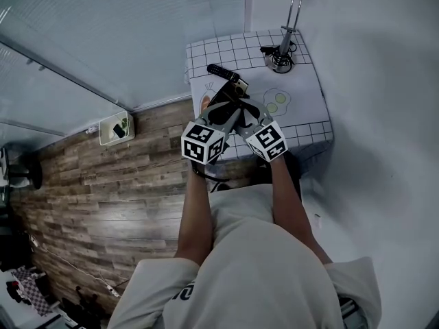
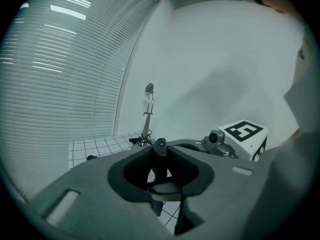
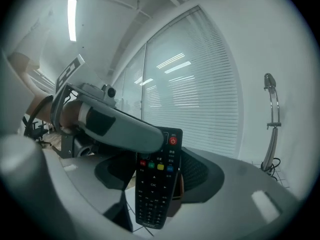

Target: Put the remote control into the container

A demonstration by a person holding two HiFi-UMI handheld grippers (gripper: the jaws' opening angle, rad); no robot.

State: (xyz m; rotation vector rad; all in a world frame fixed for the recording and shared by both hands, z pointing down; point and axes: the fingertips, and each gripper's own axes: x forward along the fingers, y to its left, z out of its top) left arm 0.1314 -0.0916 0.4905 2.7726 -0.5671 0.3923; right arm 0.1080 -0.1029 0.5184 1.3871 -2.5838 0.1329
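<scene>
— How many grippers?
— Two, left gripper [image 2: 160, 151] and right gripper [image 3: 160, 159], one marker cube each: left cube [image 1: 204, 142] at seven o'clock of the remote control [image 3: 155, 194], right cube [image 1: 267, 141] at five
— Remotes, stands?
— One remote control; one metal stand [image 1: 285, 40] at one o'clock on the single table [image 1: 309, 115]; one dark bar [image 1: 221, 71] at twelve, kind unclear

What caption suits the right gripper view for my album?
Right gripper with a black remote control upright between its jaws, left gripper reaching across the top.

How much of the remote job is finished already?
Done: the remote control is up off the checked table. In hand: the right gripper holds it, and the left gripper clamps its top end. Left: dropping it into the container, which I cannot pick out for sure.
</scene>
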